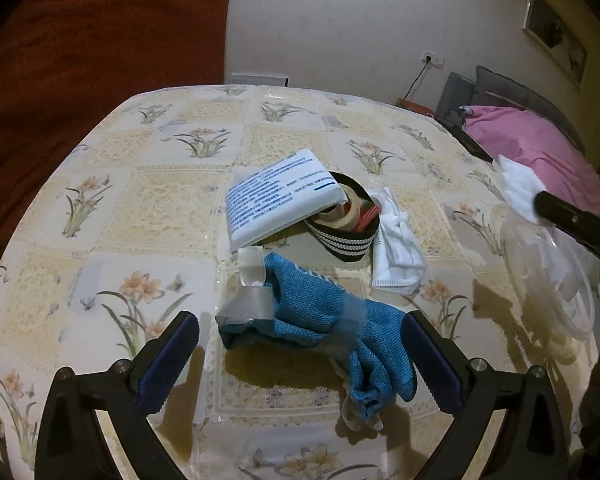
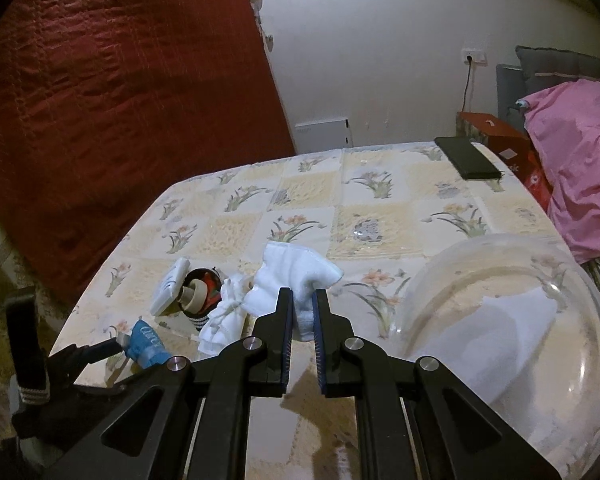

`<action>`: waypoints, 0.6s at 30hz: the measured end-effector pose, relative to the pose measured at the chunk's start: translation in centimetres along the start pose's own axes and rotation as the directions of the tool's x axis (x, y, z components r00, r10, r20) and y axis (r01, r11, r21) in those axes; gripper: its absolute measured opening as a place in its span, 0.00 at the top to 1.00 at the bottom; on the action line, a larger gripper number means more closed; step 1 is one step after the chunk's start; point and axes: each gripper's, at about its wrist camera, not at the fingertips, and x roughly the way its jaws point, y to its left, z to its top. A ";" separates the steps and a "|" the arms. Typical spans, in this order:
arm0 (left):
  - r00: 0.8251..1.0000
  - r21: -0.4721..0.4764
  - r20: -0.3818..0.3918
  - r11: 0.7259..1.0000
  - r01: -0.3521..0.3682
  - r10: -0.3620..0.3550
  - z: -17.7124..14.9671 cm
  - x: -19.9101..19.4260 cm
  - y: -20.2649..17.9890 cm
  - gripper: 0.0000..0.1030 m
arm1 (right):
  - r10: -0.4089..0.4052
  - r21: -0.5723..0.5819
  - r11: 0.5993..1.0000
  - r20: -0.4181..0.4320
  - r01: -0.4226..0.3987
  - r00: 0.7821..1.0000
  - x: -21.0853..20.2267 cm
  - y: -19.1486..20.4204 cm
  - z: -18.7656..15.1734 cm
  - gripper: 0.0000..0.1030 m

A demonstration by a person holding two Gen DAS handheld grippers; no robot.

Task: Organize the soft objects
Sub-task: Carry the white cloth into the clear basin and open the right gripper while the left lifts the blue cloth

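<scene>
The white cloth (image 2: 296, 276) is what I'm dealing with right now. It sits pinched in my right claw (image 2: 302, 320), dead centre of the right wrist view, jaws clenched on its lower fold so the rest flops up and away from me. I've got it lifted off the table, I think, so it can swing over to the clear bowl (image 2: 512, 320) at the lower right of that view, which already has one white cloth (image 2: 484, 340) lying in it. That looks like the collection spot.

Down in the lower middle of the left wrist view lies the blue cloth (image 1: 320, 320), banded with clear tape, flat on the flowered tablecloth (image 1: 160, 200). My left claw (image 1: 300, 356) is spread wide on either side of it, gripping nothing, lined up so I can close on the bundle.

Past it, mid-frame, another white cloth (image 1: 396, 248) leans against a small striped basket (image 1: 346, 240) holding tape rolls, with a white packet (image 1: 276, 196) propped on its rim. Those rolls aren't soft, so I'd guess they're staying put.
</scene>
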 end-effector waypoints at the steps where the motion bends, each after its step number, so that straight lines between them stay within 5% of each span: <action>1: 1.000 0.003 -0.003 1.000 0.002 -0.002 0.0 0.0 -0.1 0.00 | -0.006 -0.001 1.000 0.004 0.006 1.000 -0.3 -0.1 -0.1 0.91; 7: 1.000 0.041 -0.006 0.999 0.006 -0.005 -0.1 0.3 -0.9 0.00 | -0.065 0.005 0.998 0.019 0.065 0.998 -2.1 -1.8 -0.9 0.91; 18: 0.999 0.068 0.013 0.997 0.029 -0.030 -0.4 -0.4 -2.3 0.30 | -0.165 0.105 0.981 0.008 0.164 0.986 -4.4 -6.9 -3.1 0.90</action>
